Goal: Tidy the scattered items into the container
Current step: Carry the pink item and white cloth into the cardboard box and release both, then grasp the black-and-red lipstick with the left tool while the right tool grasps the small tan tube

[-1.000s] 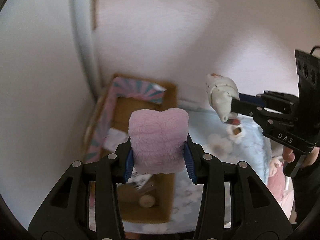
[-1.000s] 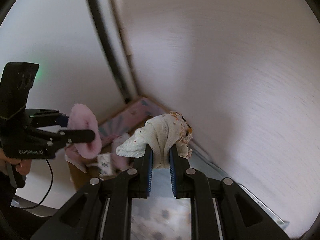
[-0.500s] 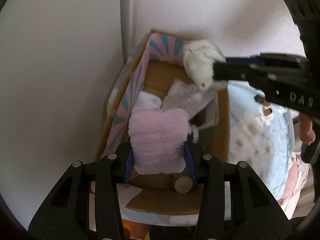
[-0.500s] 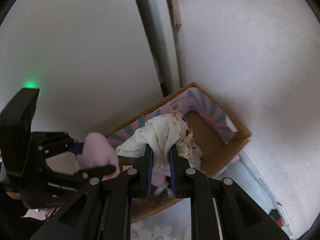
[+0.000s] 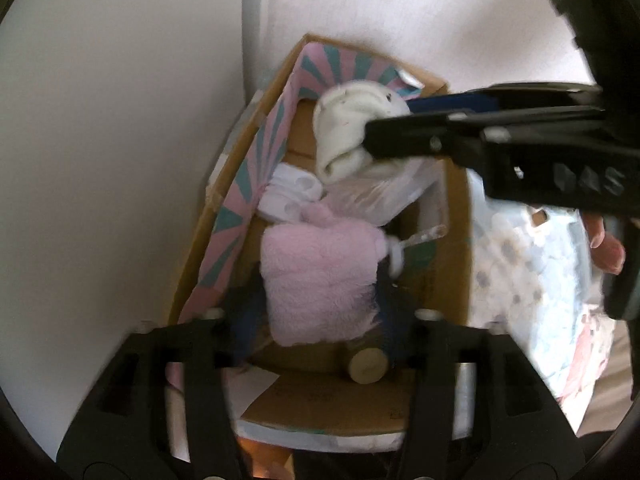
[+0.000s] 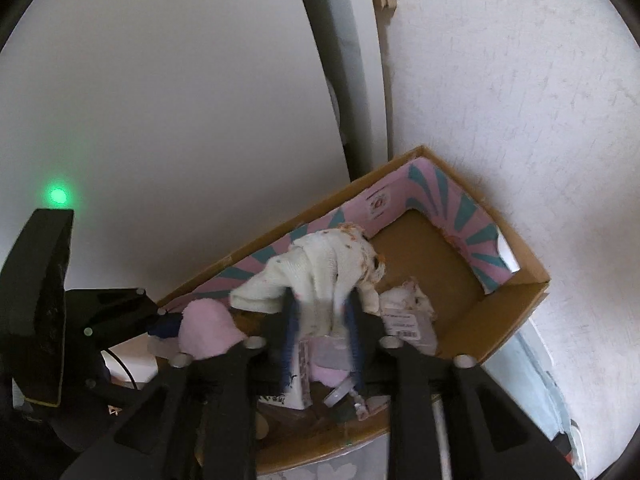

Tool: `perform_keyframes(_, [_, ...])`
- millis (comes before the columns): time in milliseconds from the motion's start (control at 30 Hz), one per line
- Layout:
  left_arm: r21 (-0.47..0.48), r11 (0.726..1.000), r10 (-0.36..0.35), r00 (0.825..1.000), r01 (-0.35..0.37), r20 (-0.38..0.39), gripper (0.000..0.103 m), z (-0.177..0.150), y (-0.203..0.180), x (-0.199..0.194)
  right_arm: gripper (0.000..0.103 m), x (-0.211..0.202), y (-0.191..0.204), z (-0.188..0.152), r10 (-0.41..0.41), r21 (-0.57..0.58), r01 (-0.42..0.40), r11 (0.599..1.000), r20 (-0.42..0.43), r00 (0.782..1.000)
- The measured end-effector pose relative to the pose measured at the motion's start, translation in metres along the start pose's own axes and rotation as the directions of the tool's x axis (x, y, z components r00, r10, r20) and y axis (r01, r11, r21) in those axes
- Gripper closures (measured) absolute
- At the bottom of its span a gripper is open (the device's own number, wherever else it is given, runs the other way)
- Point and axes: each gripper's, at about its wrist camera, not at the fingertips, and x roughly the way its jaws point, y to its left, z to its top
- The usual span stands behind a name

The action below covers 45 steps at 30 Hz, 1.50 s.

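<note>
Left wrist view: the left tool [image 5: 320,312] hangs over the open cardboard box with pink-and-teal lining [image 5: 256,168]; its jaws are opening, and the fluffy pink plush cushion [image 5: 320,280] sits between them above the box's contents. Right wrist view: the right tool [image 6: 322,332] is over the same box, jaws opening around the cream knitted cloth [image 6: 320,264]. Both are at the release step; next, I judge, each tool should lift clear.
</note>
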Motion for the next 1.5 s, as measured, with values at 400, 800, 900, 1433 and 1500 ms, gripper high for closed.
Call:
perform_keyframes(400, [-0.030, 0.999, -0.009, 0.998, 0.010, 0.056, 0.000, 0.003, -0.003, -0.016, 0.042, -0.024, -0.013, -0.012, -0.118, 0.067, 0.116, 0.991, 0.037, 0.992])
perform_keyframes(800, [-0.008, 1.000, -0.012, 0.994, 0.013, 0.108, 0.001, 0.011, -0.021, -0.040, 0.042, -0.061, -0.029, -0.041, -0.191, 0.160, 0.179, 0.971, 0.066, 0.979])
perform_keyframes(900, [0.002, 1.000, -0.026, 0.993, 0.026, 0.116, 0.001, 0.016, -0.032, -0.044, 0.042, -0.076, -0.034, -0.054, -0.212, 0.187, 0.193, 0.963, 0.087, 0.973])
perform_keyframes(1433, [0.229, 0.959, -0.187, 0.980, 0.167, 0.065, 0.001, 0.040, -0.177, -0.027, 0.042, -0.148, -0.095, -0.239, -0.435, 0.524, 0.293, 0.800, 0.170, 0.884])
perform_keyframes(1500, [0.257, 0.946, -0.214, 0.976, 0.198, 0.035, 0.001, 0.044, -0.202, -0.016, 0.042, -0.151, -0.104, -0.260, -0.467, 0.556, 0.311, 0.771, 0.161, 0.870])
